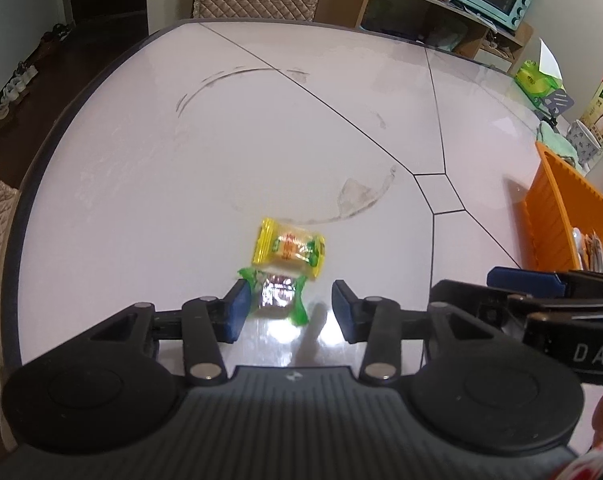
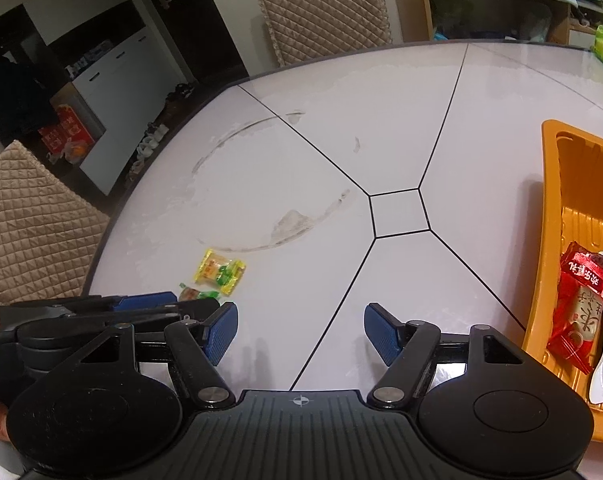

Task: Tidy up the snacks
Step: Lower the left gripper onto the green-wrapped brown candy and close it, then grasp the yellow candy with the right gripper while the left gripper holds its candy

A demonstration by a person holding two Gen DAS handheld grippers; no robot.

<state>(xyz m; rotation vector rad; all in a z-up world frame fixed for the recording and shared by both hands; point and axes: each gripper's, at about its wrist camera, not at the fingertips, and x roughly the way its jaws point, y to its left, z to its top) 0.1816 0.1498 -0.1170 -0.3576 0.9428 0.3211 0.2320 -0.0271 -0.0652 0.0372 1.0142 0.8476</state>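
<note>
Left tool (image 1: pixel 289 306) spread, green candy (image 1: pixel 279 296) between — perhaps touching left pad

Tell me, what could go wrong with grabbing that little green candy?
The yellow candy lies right against the green candy, so the open left gripper might nudge it or pinch both. The green candy sits beside the left pad, off-centre, so the closing fingers could catch only its crinkly edge and let it slip. The orange tray lies well off to the right, a long carry.
</note>
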